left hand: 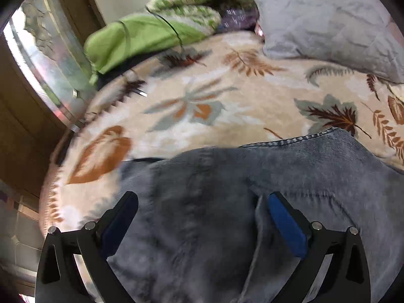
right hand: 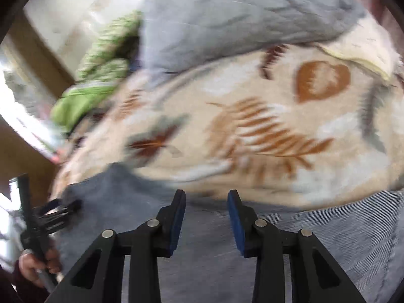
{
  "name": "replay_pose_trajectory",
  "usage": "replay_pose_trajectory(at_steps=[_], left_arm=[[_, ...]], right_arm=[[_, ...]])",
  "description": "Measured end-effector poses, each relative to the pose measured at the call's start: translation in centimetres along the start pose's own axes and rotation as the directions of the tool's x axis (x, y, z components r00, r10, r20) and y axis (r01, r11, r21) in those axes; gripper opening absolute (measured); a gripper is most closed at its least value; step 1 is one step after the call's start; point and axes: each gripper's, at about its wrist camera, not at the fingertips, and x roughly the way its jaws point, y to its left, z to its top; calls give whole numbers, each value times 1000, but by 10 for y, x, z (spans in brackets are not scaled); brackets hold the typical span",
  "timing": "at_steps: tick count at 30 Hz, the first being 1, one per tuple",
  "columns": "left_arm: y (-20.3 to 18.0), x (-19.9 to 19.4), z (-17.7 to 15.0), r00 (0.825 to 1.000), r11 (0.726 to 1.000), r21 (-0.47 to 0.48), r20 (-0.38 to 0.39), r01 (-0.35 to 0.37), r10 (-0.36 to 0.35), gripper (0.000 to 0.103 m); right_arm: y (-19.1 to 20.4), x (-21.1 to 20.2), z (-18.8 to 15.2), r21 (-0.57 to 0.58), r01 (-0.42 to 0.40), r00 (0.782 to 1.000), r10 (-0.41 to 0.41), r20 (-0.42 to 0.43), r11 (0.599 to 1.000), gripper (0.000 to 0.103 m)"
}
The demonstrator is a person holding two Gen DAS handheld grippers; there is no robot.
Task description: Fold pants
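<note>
pants [left hand: 227, 189]: one grey-blue pair, spread on the near part of the leaf-print blanket [left hand: 214, 101], likely laid flat for folding | left gripper [left hand: 199, 202]: over the pants, jaws wide, grasping nothing | right gripper [right hand: 206, 197]: above the pants' far edge, fingers apart, nothing clenched | two grippers | far side: one grey pillow [left hand: 328, 17]

R gripper [right hand: 206, 198] jaws apart over grey pants [right hand: 207, 272], leaf blanket [right hand: 252, 116] beyond.

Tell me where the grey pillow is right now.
The grey pillow lies at the far end of the leaf-patterned blanket, upper right in the left wrist view, beside the green bedding and beyond the pants.
</note>
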Motion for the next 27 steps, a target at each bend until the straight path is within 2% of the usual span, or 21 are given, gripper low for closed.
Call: replay_pose_trajectory(at_steps=[4, 8, 10, 12, 14, 17, 19, 21, 23, 25, 27], left_arm=[[21, -11, -24, 1000, 1000, -1, 6, -29, 29, 103], [35, 5, -43, 996, 996, 6, -29, -85, 86, 103], [43, 15, -47, 998, 999, -21, -41, -45, 44, 103], [45, 18, -48, 999, 999, -33, -32, -30, 29, 103], [44, 21, -45, 998, 999, -26, -42, -38, 37, 103], [44, 9, -40, 996, 997, -63, -76, -53, 48, 102], [38, -14, -37, 1000, 996, -86, -18, -7, 5, 102], [20, -32, -34, 999, 997, -57, 25, 42, -41, 102], [-5, -37, -33, 995, 995, -24, 18, 98, -97, 102], [-32, -36, -37, 994, 994, 24, 7, 109, -110, 102], [-52, -31, -42, 994, 991, 69, -19, 113, -112, 102]], right_arm=[[32, 14, -19, -27, -82, 992, 79, -101, 996, 38], [51, 23, -38, -111, -3, 988, -14, -156, 994, 38], [46, 17, -43, -136, 54, 986, -75, -148, 989, 38], [29, 5, -44, -142, 140, 981, -157, -114, 980, 38], [0, -13, -42, -82, 191, 977, -197, -85, 978, 38], [-55, -55, -33, 91, 163, 987, -163, -6, 982, 38], [-84, -77, -32, 172, 158, 985, -169, 46, 972, 38], [-111, -86, -33, 231, 173, 981, -187, 42, 957, 38], [-133, -86, -36, 279, 195, 979, -204, 1, 940, 38], [-151, -82, -44, 311, 215, 976, -208, -57, 926, 38], [-156, -91, -50, 306, 182, 983, -176, -47, 934, 38]])
